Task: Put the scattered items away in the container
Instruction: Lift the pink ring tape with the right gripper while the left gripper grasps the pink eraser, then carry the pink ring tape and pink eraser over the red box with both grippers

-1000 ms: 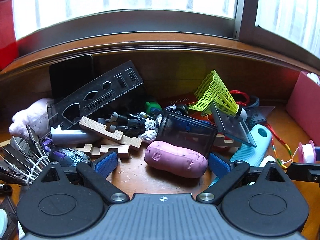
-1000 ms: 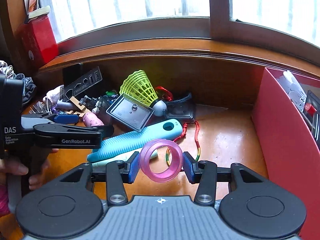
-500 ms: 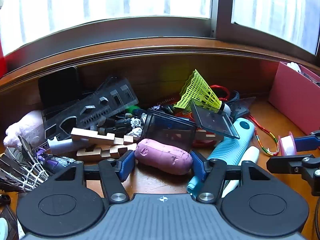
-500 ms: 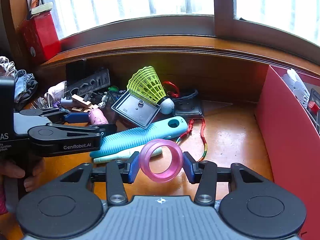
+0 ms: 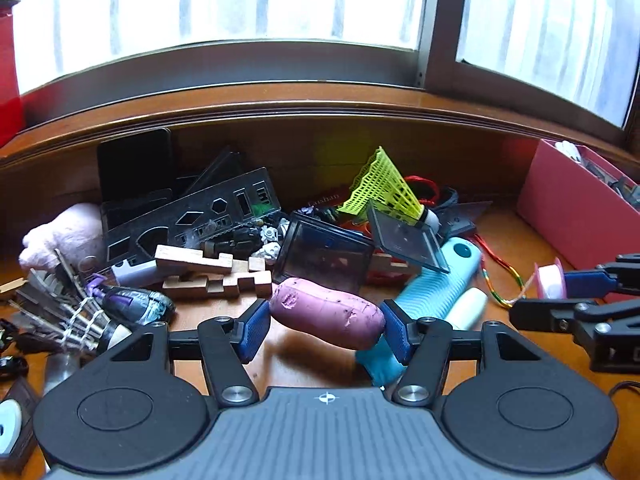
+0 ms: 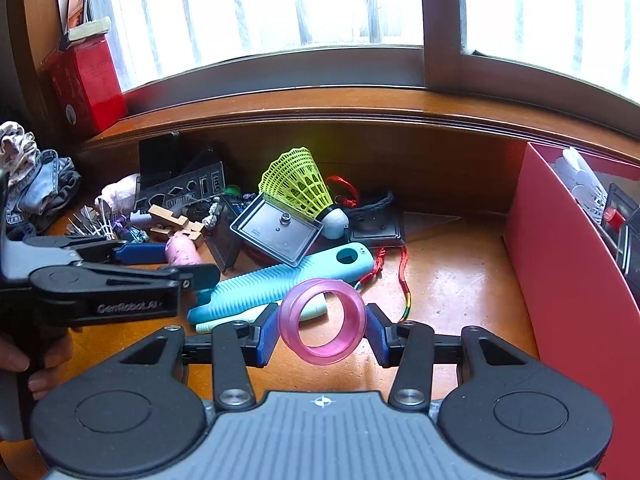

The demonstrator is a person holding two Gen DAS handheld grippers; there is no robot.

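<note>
A pink clay-like lump (image 5: 326,316) hangs just above the wooden table, a shadow beneath it. My left gripper (image 5: 325,330) is shut on it, a blue pad pressing on each end. In the right wrist view the same lump (image 6: 182,250) sits between the left gripper's (image 6: 176,264) fingers at the left. My right gripper (image 6: 322,330) is shut on a translucent pink tape ring (image 6: 320,354), held upright above the table. The ring (image 5: 550,280) also shows at the right in the left wrist view. The red container (image 6: 568,280) stands at the right with several items inside.
A pile lies by the back wall: a teal ribbed handle (image 6: 280,280), a yellow shuttlecock (image 6: 296,184), a dark plastic case (image 5: 328,254), wooden puzzle blocks (image 5: 212,276), a black metal plate (image 5: 192,216) and a coloured cord (image 6: 404,280). Bare wood lies between the pile and the container.
My left gripper's jaws closed onto the pink lump and lifted it a little off the table, drifting right. The right gripper kept still with the ring.
</note>
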